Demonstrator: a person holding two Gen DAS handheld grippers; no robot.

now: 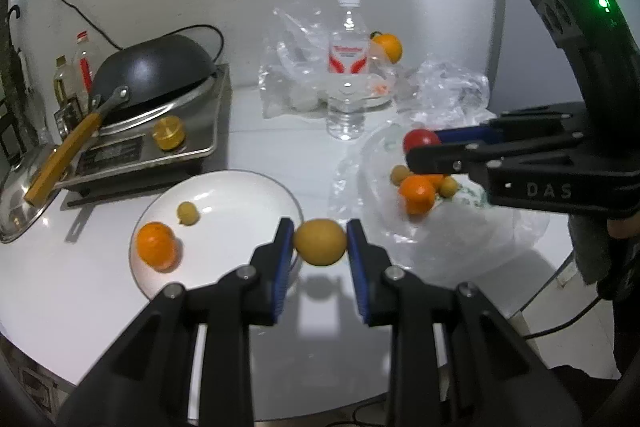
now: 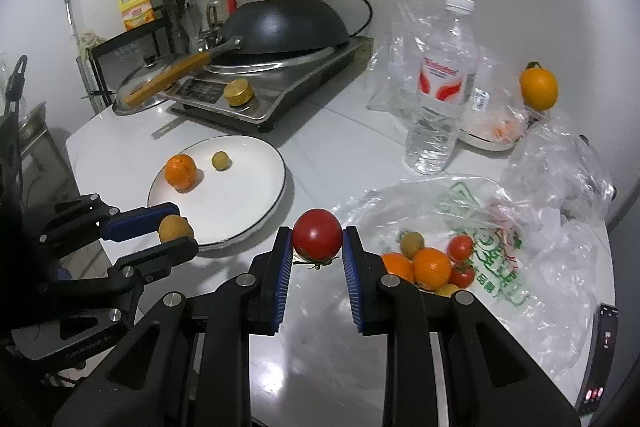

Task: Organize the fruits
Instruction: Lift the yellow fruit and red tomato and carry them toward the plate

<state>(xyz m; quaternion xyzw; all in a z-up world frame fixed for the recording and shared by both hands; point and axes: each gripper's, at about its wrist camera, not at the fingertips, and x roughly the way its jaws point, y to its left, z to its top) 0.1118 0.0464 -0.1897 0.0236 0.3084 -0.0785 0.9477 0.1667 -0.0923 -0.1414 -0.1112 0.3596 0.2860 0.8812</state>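
Observation:
My left gripper (image 1: pixel 320 242) is shut on a small tan round fruit (image 1: pixel 320 242), held just off the right rim of a white plate (image 1: pixel 240 187). The same fruit (image 2: pixel 176 227) shows in the right wrist view by the plate's (image 2: pixel 248 187) near edge. On the plate lie an orange (image 1: pixel 156 245) and another small tan fruit (image 1: pixel 188 213). My right gripper (image 2: pixel 317 247) is shut on a red tomato (image 2: pixel 317 233), held above the table between the plate and a clear plastic bag (image 2: pixel 500 259). On the bag lie oranges (image 2: pixel 430 267), small tomatoes (image 2: pixel 460 247) and a tan fruit (image 2: pixel 412 242).
A water bottle (image 2: pixel 438 87) stands behind the bag, with crumpled plastic (image 2: pixel 560 167) and a lone orange (image 2: pixel 538 89) to its right. An induction cooker with an upturned black wok (image 2: pixel 284 23) and a glass lid (image 2: pixel 140 87) sit at the back left. A phone (image 2: pixel 600 355) lies at the right edge.

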